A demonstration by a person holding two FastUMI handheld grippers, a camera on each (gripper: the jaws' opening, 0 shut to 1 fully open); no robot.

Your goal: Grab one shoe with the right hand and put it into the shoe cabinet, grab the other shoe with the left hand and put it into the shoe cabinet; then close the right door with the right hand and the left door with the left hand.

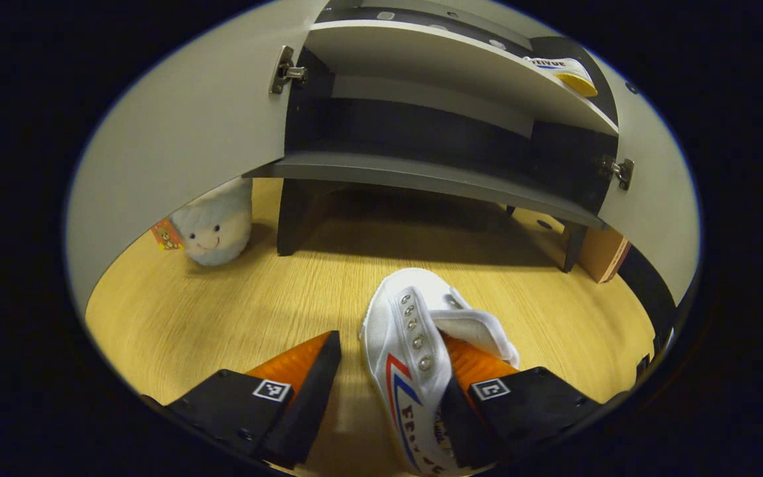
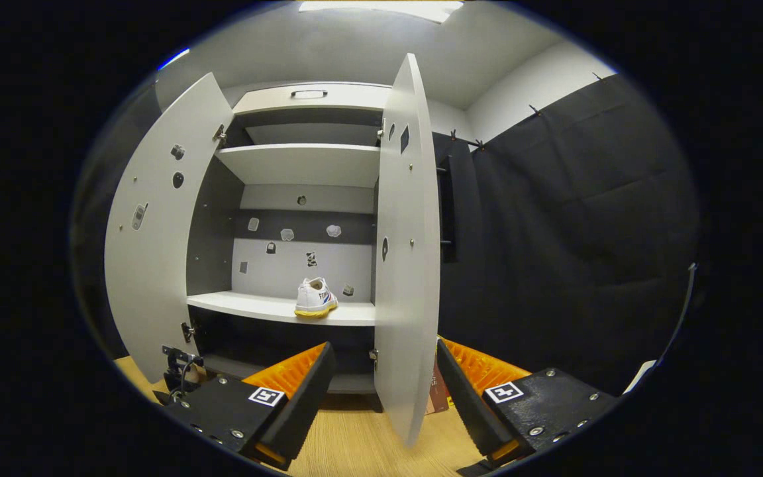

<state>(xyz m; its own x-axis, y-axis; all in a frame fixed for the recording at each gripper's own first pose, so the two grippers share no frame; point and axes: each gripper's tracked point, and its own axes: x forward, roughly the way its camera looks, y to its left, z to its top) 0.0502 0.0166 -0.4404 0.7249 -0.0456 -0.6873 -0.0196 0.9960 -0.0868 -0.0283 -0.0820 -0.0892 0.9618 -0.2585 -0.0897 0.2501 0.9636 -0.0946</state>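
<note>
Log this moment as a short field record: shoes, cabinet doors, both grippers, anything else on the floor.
shoe on floor: white shoe lying on the wooden floor in front of the cabinet
shoe in cabinet: second shoe standing on a shelf
doors: left door and right door both open
left gripper: open, one finger inside the shoe's opening
right gripper: open, straddling the right door's edge
other: plush toy beside the cabinet
</note>
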